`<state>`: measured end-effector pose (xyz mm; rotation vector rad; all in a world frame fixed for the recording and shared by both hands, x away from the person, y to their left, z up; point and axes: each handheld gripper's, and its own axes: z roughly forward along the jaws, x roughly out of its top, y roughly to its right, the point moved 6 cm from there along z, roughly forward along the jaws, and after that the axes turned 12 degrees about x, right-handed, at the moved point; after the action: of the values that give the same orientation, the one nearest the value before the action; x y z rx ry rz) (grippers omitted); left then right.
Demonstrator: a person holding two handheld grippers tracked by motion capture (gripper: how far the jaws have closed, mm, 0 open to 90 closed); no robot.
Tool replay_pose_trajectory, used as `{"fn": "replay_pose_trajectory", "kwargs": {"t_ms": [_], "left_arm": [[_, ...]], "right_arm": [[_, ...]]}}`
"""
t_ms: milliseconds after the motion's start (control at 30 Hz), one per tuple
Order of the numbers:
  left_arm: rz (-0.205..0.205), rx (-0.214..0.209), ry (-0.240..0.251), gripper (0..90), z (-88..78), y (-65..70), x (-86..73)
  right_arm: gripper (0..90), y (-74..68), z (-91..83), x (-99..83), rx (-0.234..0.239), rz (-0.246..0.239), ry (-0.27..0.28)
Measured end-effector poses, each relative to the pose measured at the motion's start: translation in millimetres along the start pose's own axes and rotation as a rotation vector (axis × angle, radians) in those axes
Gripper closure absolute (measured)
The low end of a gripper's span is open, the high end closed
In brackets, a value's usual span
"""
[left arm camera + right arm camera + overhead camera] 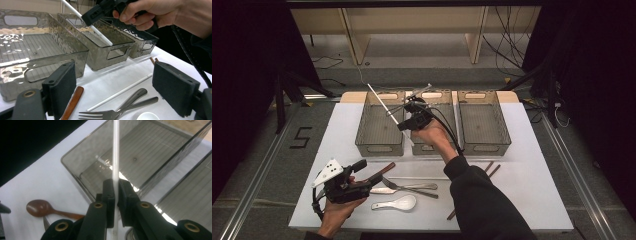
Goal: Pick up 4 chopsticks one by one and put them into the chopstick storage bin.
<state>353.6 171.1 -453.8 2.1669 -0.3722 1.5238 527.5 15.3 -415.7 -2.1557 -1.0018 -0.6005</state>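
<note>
I have the white chopstick (384, 106) clamped between the jaws of my right gripper (404, 123), lifted off the table and slanting over the left bin (380, 122). Its upper end reaches past that bin's far rim, and its lower end points down toward the gap between the left bin and the middle bin (434, 145). In the right gripper view the pads are pressed together on the stick (115, 157), with the left bin's ribbed floor (150, 150) below it.

My left gripper (362, 177) sits low, nearer me than the left bin, its jaws standing apart with nothing between them. Past those jaws lie a second white chopstick (120, 92), a fork (107, 113), a metal spoon handle (135, 96), a wooden spoon (382, 172) and a white ceramic spoon (396, 203).

The right bin (484, 122) stands beyond the middle one. Nearer me than it, two brown chopsticks (492, 169) run under my right sleeve (482, 200), so their middle is hidden. The white spoon is cut off at the bottom of the left gripper view, and the wooden spoon's bowl (37, 208) shows clearly in the right gripper view alone.

All this rests on a white tabletop (532, 165). Around it is grey floor, dark curtain at both sides, and a pale wooden frame (412, 25) with trailing cables (512, 45) behind.
</note>
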Motion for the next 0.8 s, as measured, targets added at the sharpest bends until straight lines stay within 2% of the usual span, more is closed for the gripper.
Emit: {"fn": "replay_pose_trajectory", "kwargs": {"t_ms": [367,800], "left_arm": [[0.011,0.001,0.001,18.9,-0.7,0.2,0.4],[0.01,-0.002,0.004,18.9,-1.1,0.4,0.8]], "right_arm": [[84.8,-3.3,16.9,27.0,-0.022,0.049,0.045],[84.8,-2.1,33.1,35.8,-0.03,0.096,0.062]]}}
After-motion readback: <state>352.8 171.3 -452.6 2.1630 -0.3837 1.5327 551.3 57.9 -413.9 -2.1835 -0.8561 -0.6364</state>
